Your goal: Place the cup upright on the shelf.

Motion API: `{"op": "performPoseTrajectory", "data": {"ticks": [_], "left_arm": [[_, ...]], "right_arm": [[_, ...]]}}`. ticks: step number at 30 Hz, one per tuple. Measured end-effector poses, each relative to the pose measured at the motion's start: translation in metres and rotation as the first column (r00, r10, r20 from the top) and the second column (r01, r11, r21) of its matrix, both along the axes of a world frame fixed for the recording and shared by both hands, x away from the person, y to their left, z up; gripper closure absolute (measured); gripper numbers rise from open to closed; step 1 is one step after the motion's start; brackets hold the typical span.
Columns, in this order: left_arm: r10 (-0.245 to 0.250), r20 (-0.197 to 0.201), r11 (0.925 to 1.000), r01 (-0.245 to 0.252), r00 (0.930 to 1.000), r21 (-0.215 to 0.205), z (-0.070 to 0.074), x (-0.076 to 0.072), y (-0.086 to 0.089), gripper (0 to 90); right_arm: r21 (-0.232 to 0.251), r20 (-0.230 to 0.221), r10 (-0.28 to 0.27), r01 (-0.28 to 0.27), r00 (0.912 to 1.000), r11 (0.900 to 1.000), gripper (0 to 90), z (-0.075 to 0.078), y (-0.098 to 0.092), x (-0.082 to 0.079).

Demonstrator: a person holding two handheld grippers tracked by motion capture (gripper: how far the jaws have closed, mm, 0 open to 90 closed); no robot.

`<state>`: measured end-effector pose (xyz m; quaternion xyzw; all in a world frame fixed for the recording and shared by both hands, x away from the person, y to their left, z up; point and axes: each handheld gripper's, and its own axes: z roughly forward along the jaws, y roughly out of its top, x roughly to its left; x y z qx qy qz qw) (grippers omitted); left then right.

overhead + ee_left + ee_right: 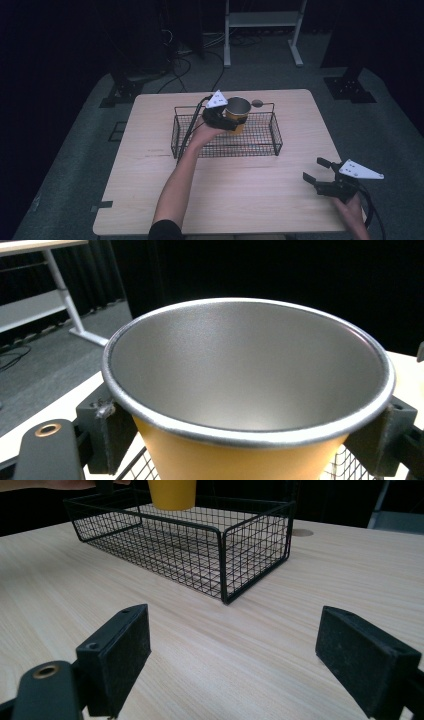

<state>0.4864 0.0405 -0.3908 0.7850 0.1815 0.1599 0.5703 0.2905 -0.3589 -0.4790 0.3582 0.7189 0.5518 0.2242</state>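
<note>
A yellow cup (238,114) with a bare metal inside hangs over the black wire basket (260,145), held upright by my left gripper (223,120), which is shut on its sides. In the left gripper view the cup (240,455) stands close up between the two pads (102,432). Its yellow base (172,494) shows above the basket (225,550) in the right gripper view. My right gripper (318,171) rests low at the table's near right corner, open, its two pads (117,655) wide apart with only bare wood between them.
The light wood table (225,200) has a small round hole (257,103) just behind the basket. A white desk frame (262,30) and loose cables stand on the grey floor beyond the far edge.
</note>
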Motion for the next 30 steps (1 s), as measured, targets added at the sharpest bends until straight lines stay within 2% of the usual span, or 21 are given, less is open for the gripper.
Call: {"op": "performPoseTrajectory", "data": {"ticks": [4,12,20,30], "left_arm": [[-0.016,0.0,0.9999,0.016,0.9999,0.002,-0.004,0.004,0.0,14.1],[-0.075,-0.022,0.9962,0.076,0.997,0.044,-0.007,0.012,-0.003,14.0],[-0.075,-0.063,0.993,0.08,0.9952,0.087,-0.017,0.017,-0.005,13.9],[-0.087,-0.084,0.9874,0.097,0.9927,0.125,-0.026,0.022,-0.004,13.8]], "right_arm": [[0.001,0.0,0.002,-0.002,1.0,1.0,13.3,0.0,0.0,0.0],[0.001,0.0,0.003,-0.003,1.0,1.0,13.3,0.0,0.0,0.0],[0.001,0.002,0.005,-0.005,1.0,1.0,13.3,0.0,0.0,0.0],[-0.001,0.003,0.006,-0.006,1.0,1.0,13.3,0.0,0.0,0.0]]}}
